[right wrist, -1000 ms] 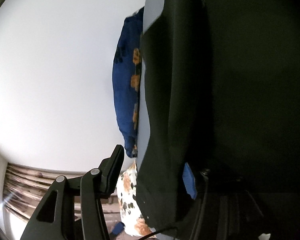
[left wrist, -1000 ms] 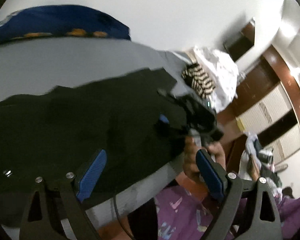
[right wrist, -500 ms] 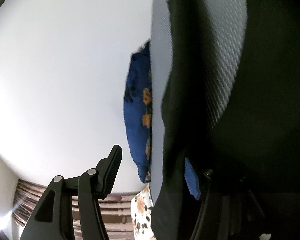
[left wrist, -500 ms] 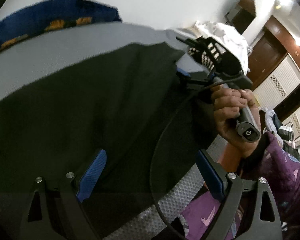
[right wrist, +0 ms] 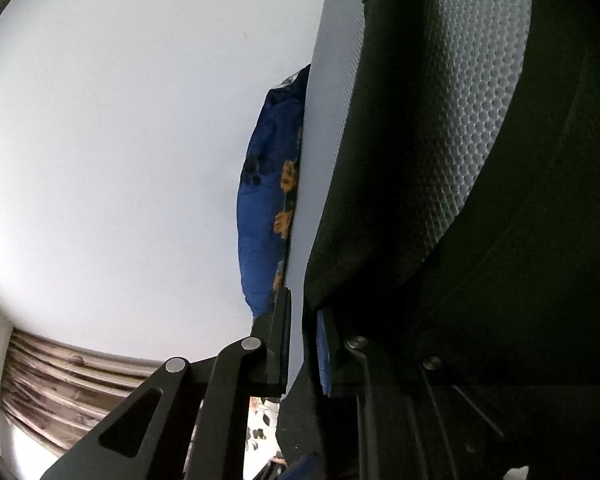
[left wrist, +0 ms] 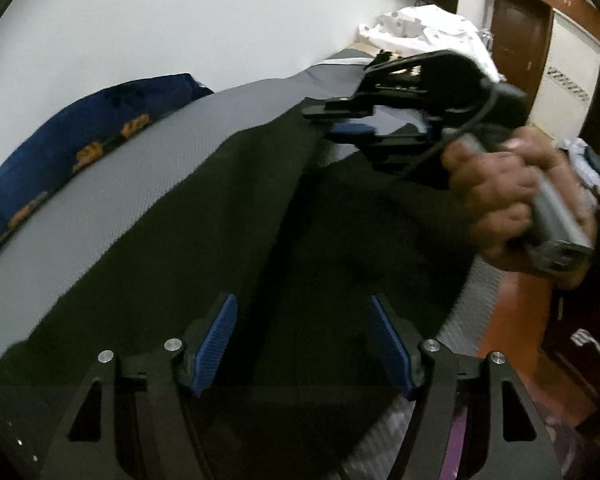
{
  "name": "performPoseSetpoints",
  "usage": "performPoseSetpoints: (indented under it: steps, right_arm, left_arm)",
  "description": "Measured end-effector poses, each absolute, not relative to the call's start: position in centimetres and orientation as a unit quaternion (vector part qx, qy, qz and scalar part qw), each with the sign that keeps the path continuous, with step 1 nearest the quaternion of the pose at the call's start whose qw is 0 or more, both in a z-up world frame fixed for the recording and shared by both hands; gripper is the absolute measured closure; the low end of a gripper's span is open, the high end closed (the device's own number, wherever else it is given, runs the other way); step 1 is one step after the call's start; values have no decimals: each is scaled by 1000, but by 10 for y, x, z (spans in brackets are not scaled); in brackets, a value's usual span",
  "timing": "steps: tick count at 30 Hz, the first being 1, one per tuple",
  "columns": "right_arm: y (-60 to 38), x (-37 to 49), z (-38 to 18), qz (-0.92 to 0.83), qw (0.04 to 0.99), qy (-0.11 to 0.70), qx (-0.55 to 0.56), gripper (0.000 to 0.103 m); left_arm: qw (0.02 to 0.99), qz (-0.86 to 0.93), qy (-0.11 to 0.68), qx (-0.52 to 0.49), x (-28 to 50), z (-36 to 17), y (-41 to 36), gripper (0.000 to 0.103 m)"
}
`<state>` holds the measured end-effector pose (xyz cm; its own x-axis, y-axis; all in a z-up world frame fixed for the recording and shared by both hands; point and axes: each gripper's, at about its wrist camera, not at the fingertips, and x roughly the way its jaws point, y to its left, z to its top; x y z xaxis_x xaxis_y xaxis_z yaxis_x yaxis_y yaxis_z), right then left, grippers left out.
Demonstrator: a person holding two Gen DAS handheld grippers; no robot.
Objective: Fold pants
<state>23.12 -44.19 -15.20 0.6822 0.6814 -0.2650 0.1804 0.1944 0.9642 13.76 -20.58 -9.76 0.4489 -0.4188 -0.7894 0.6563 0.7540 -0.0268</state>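
Observation:
Black pants [left wrist: 180,260] lie spread on a grey textured mattress [left wrist: 120,168]. My left gripper [left wrist: 304,340] points down over them. Its jaws are closing, and the blue pads stand either side of a lengthwise fold ridge without pressing it. At the upper right a hand [left wrist: 500,192] holds my right gripper [left wrist: 340,120] at the pants' far edge. In the right wrist view the pants [right wrist: 540,240] fill the right side. The right gripper [right wrist: 300,344] is closing, with the fabric edge against its blue pad. A thin slit of light still shows between the jaws.
A blue cushion with orange print [left wrist: 80,128] lies against the white wall beyond the mattress and shows again as the cushion [right wrist: 264,220]. White cloth [left wrist: 428,28] is heaped at the far end. A brown door [left wrist: 516,40] and striped curtain [right wrist: 60,372] border the room.
My left gripper has rolled and moved along the pants, and its jaws have narrowed. The right gripper's jaws went from wide apart to nearly together at the pants' edge.

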Motion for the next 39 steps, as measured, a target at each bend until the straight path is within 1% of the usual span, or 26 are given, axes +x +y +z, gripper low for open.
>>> performPoseSetpoints:
  steps: [3, 5, 7, 8, 9, 10, 12, 15, 20, 21, 25, 26, 27, 28, 29, 32, 37, 39]
  right_arm:
    - [-443, 232, -150, 172, 680, 370, 609, 93]
    - [-443, 235, -149, 170, 677, 374, 610, 94]
    - [-443, 234, -148, 173, 671, 372, 617, 94]
    - [-444, 233, -146, 175, 670, 372, 617, 94]
    - [-444, 233, -145, 175, 670, 373, 617, 94]
    - [-444, 233, -145, 173, 672, 368, 619, 94]
    - [-443, 234, -143, 174, 675, 373, 612, 94]
    - [-444, 237, -146, 175, 675, 377, 610, 94]
    - [-448, 233, -146, 180, 675, 374, 610, 94]
    - [-449, 234, -147, 177, 674, 374, 612, 93]
    - [-463, 228, -163, 173, 651, 363, 643, 91]
    - [-466, 228, -167, 169, 649, 359, 649, 87]
    - [-469, 228, -173, 170, 638, 353, 663, 79]
    - [-471, 228, -180, 172, 624, 344, 680, 75]
    - [-474, 227, -186, 172, 610, 330, 699, 69]
    - [-488, 227, -199, 147, 597, 280, 737, 60]
    - [-513, 236, -206, 122, 600, 217, 760, 59]
    - [-522, 241, -206, 132, 594, 209, 765, 59]
  left_arm:
    - [838, -316, 426, 126, 155, -104, -213, 35]
    - [833, -316, 439, 116, 165, -110, -218, 35]
    - [829, -318, 448, 108, 173, -116, -221, 37]
    - [831, -314, 448, 106, 176, -118, -222, 46]
    - [831, -311, 451, 103, 180, -120, -222, 60]
    - [829, -308, 456, 95, 183, -122, -221, 65]
    - [829, -304, 464, 68, 190, -124, -215, 84]
    - [825, -305, 475, 23, 201, -127, -201, 95]
    - [831, -306, 464, 17, 198, -119, -198, 97]
    - [834, -307, 458, 9, 197, -115, -196, 97]
    - [838, -309, 449, -10, 195, -107, -190, 97]
    - [837, -309, 451, -19, 196, -106, -188, 97]
    - [836, -310, 453, -23, 197, -106, -187, 97]
    - [834, -312, 453, -29, 197, -104, -186, 97]
    - [835, -313, 451, -30, 197, -102, -186, 97]
    - [835, -317, 449, -30, 195, -99, -186, 97]
    - [833, -316, 453, -32, 194, -98, -183, 97]
    - [832, -316, 454, -33, 194, -99, -182, 97]
